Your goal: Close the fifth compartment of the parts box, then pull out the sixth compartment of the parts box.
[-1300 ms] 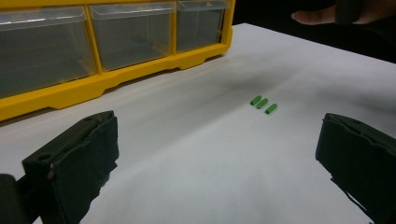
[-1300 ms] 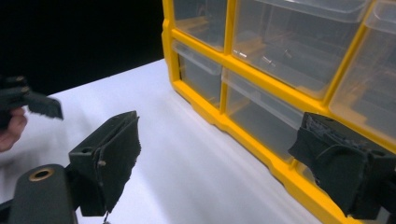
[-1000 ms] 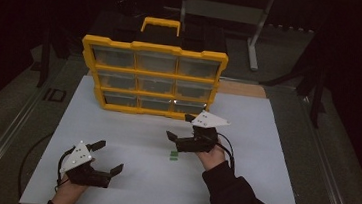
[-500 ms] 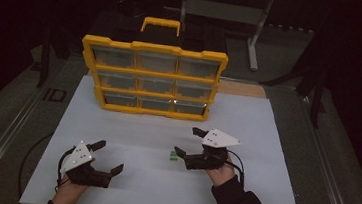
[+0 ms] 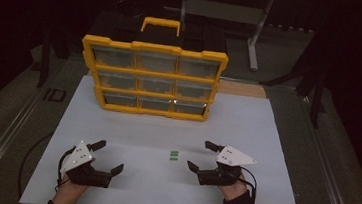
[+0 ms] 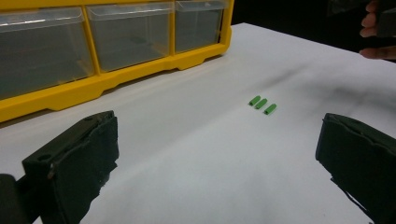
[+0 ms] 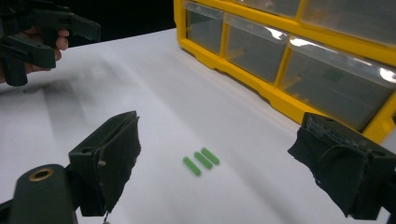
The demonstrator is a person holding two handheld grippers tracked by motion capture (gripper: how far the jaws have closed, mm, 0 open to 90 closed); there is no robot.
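Observation:
Three small green pegs [image 5: 174, 155] lie side by side on the white table [image 5: 247, 123], also seen as green pegs [image 6: 262, 103] and green pegs [image 7: 201, 161]. A yellow organizer [image 5: 152, 76] with clear drawers stands upright at the back. My right gripper [image 5: 202, 156] rests open just right of the pegs, nothing between its jaws. My left gripper [image 5: 108, 156] sits open near the front left, well apart from the pegs. In the left gripper view the jaws frame the left gripper [image 6: 217, 168]; in the right gripper view the jaws spread wide at the right gripper [image 7: 233, 172].
The yellow organizer [image 6: 93, 51] has a carry handle [image 5: 160, 24] on top and a dark case behind it. A brown strip [image 5: 243, 89] lies at the table's far right edge. A metal stand [image 5: 256, 29] rises behind the table.
My right gripper has pulled back toward the front edge and to the right, leaving the green pegs on the table. The left gripper has stayed in place.

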